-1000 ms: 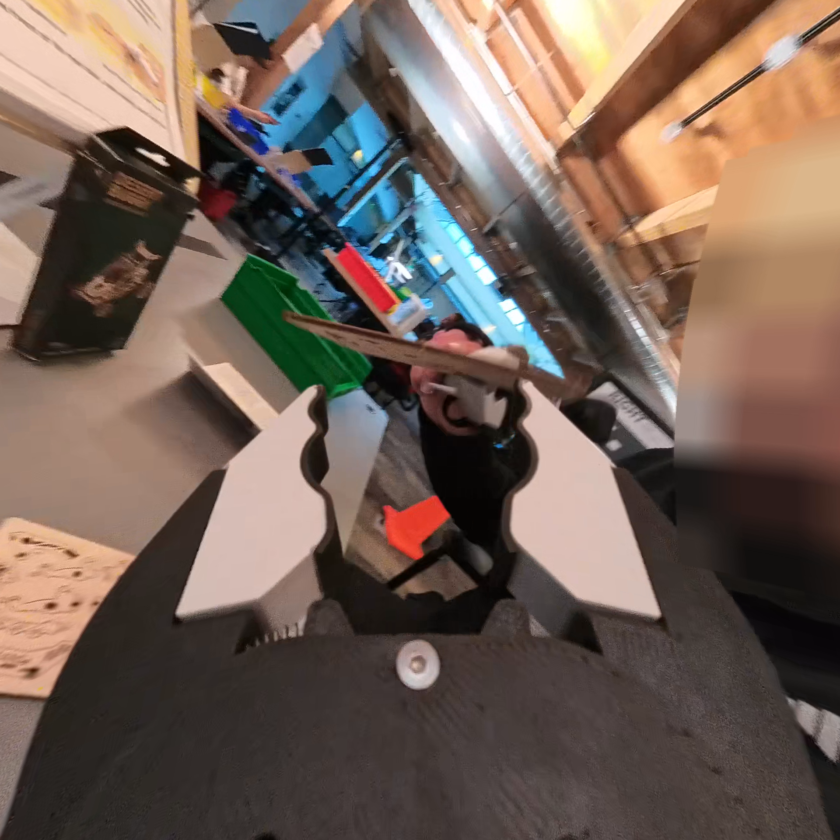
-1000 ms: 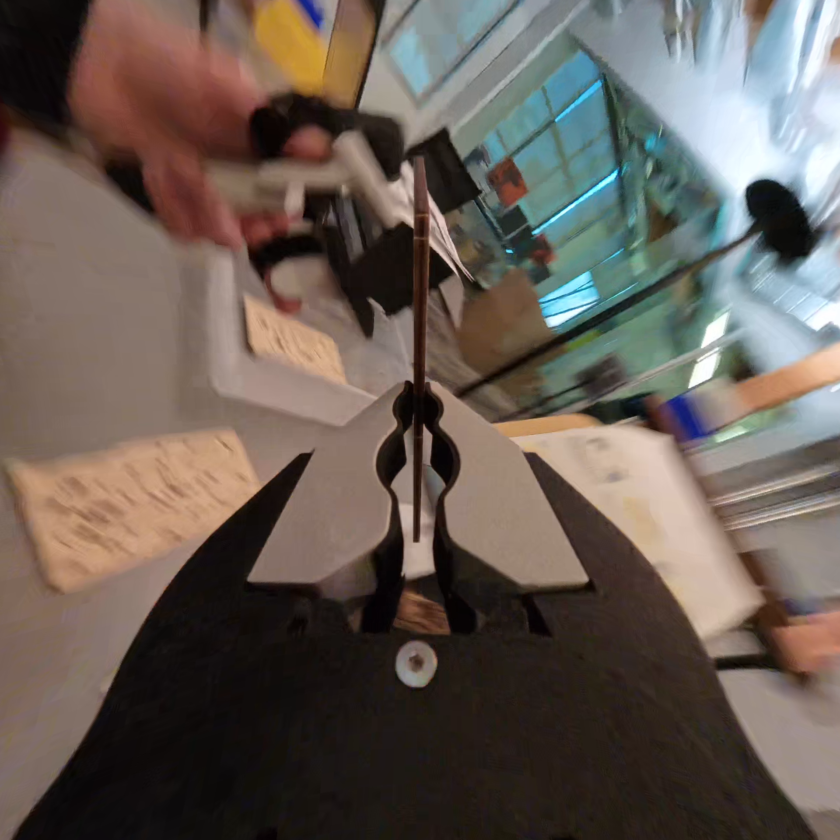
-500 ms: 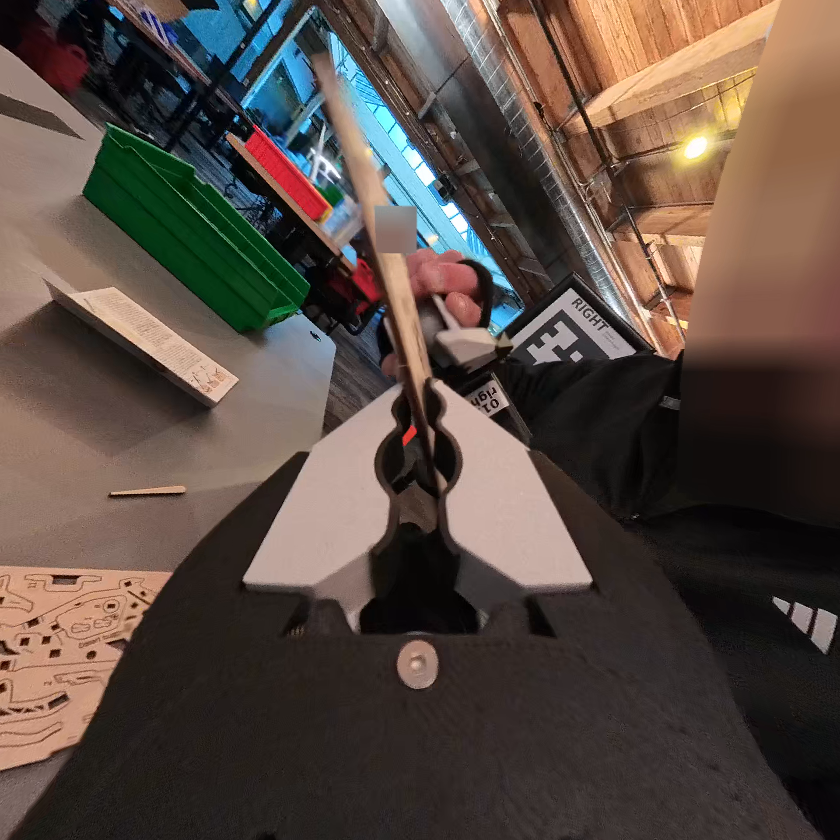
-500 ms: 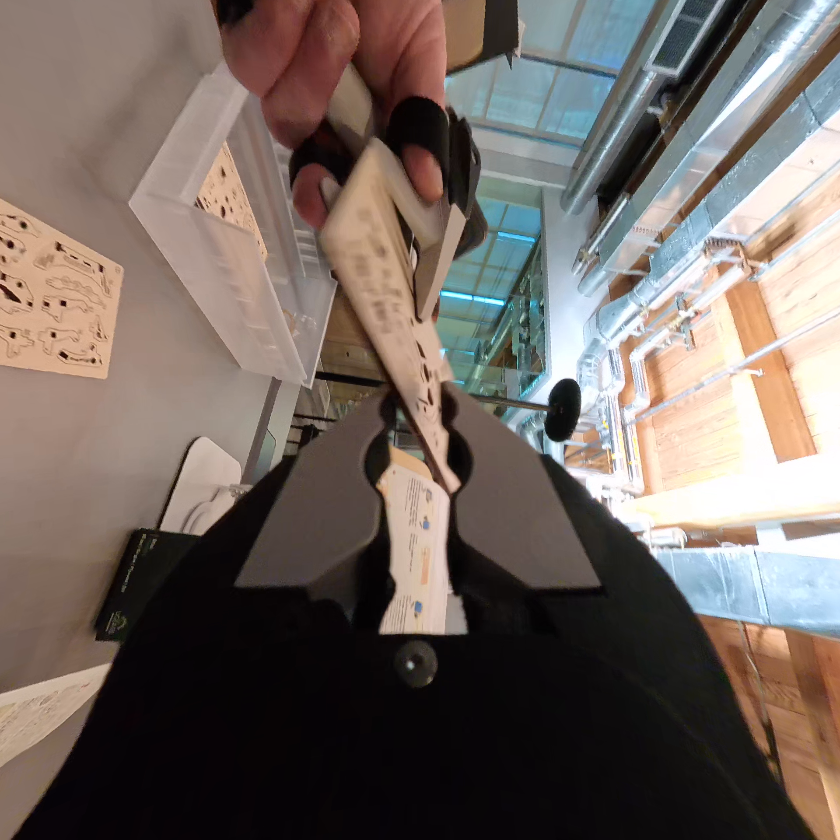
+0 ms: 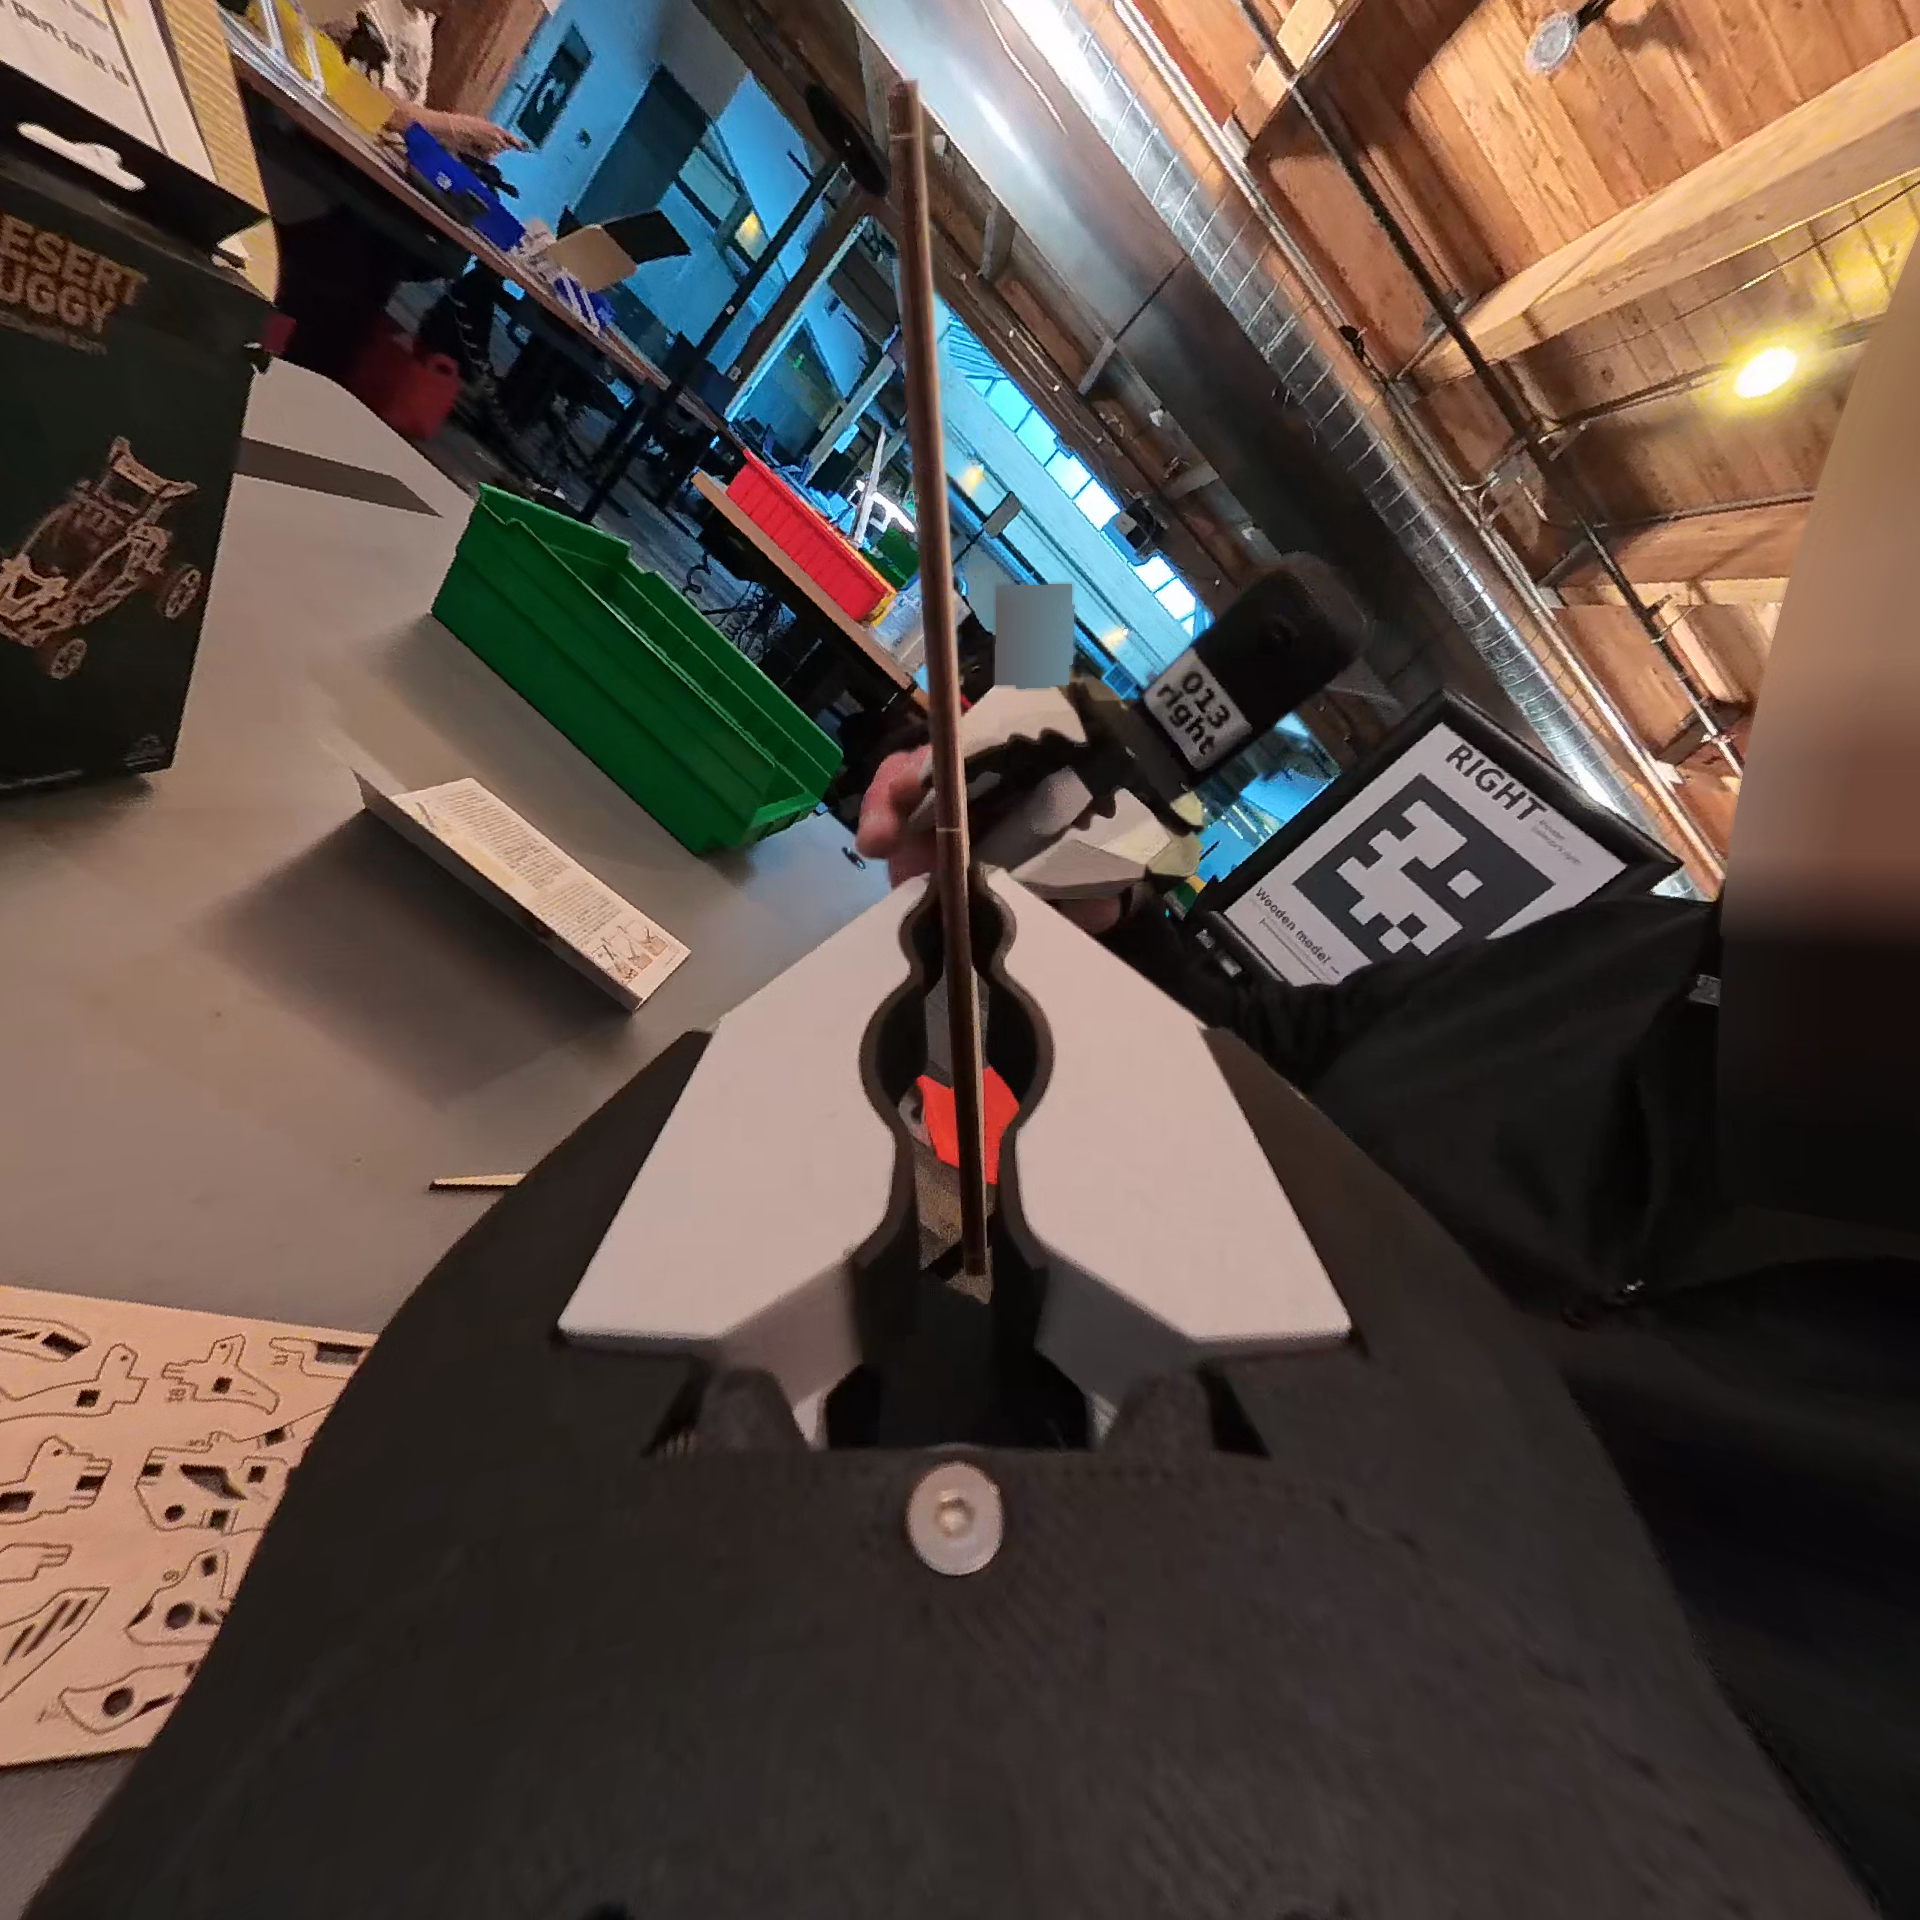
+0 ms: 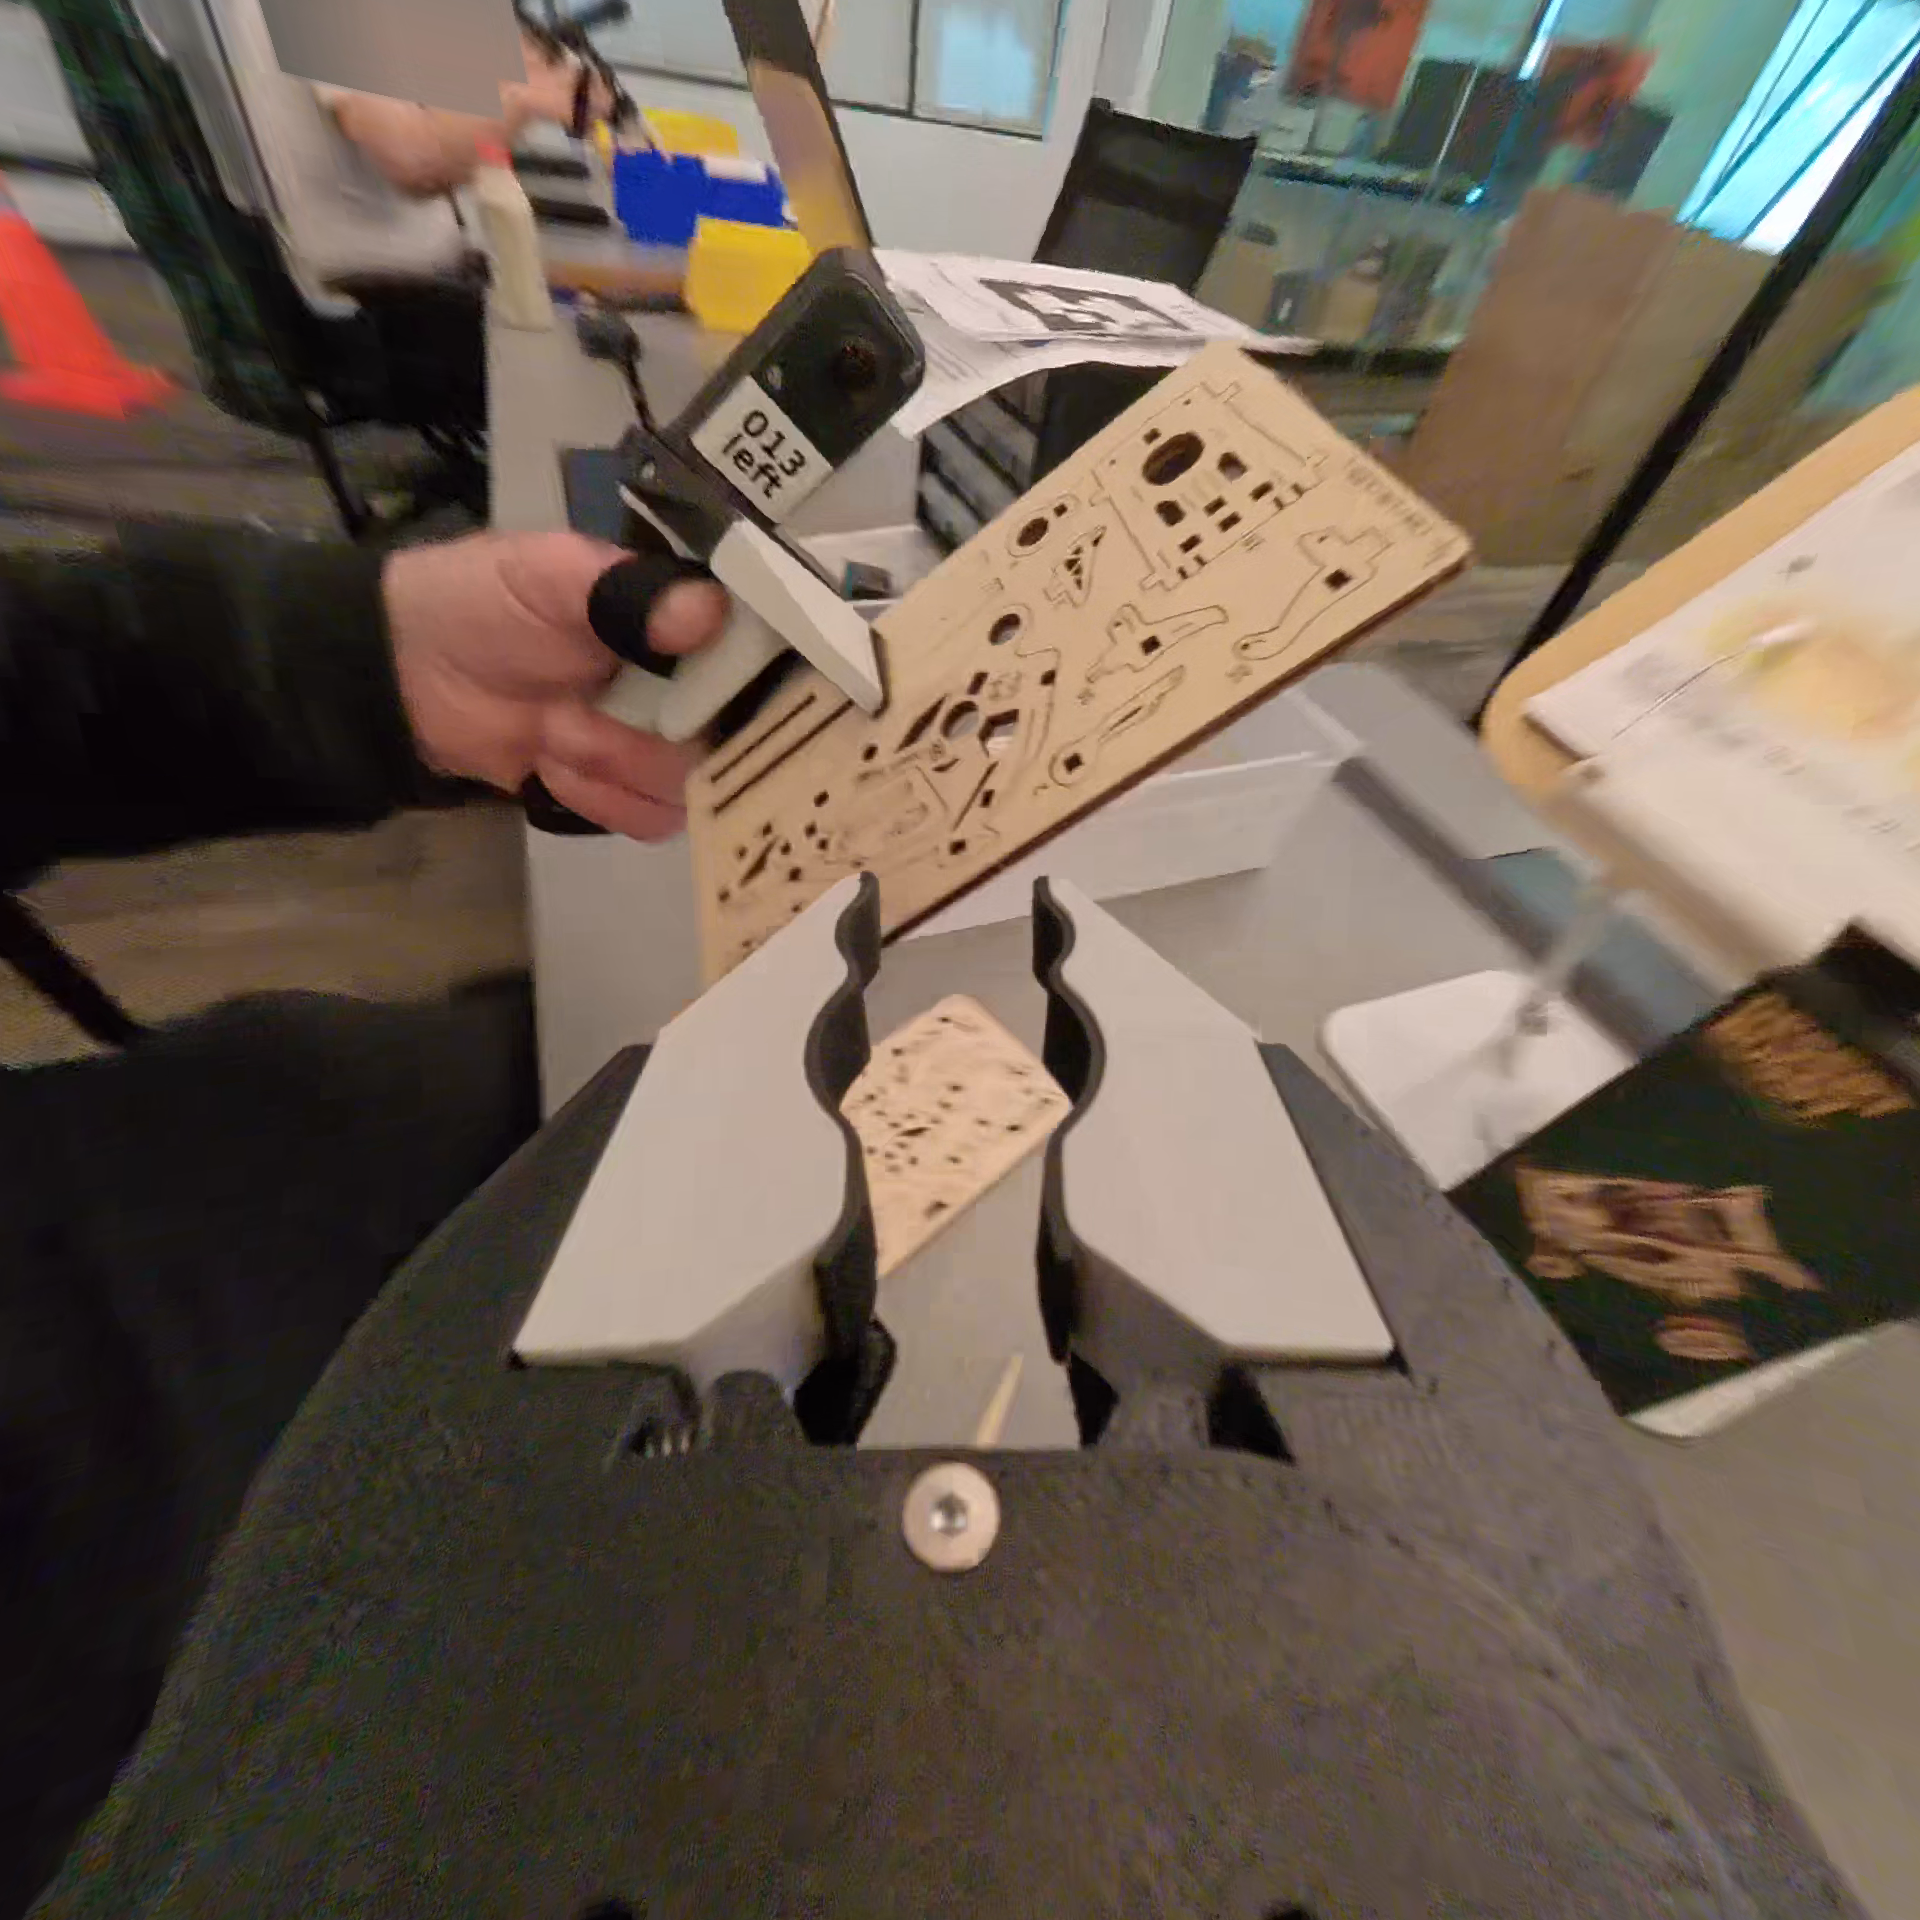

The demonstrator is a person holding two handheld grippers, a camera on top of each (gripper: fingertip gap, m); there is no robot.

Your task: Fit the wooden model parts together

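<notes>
Claw on the left (image 5: 951,904) is pinched tight on a laser-cut plywood sheet (image 6: 1081,665), which from that claw's own camera shows only as a thin dark edge rising between the grey pads. From the right side the same sheet hangs tilted in the air above the grey surface (image 5: 260,987), its punched-out part outlines facing the right claw (image 6: 956,914). That right claw stands apart with nothing between its fingers (image 6: 727,1091), its tips just below the sheet's lower edge.

Nearer on the surface lies a second parts sheet (image 5: 114,1496) at the left, and a small loose wooden strip (image 5: 478,1181) beside it. Farther out are an open instruction booklet (image 5: 520,883), a dark kit box (image 5: 104,468) and a green bin (image 5: 623,665).

The grip sits on one corner only, so the long sheet could swing or slip if the right claw pushes on it. Pressing a part out with too much force could snap the thin plywood, and a freed piece could drop off the near edge of the surface.
</notes>
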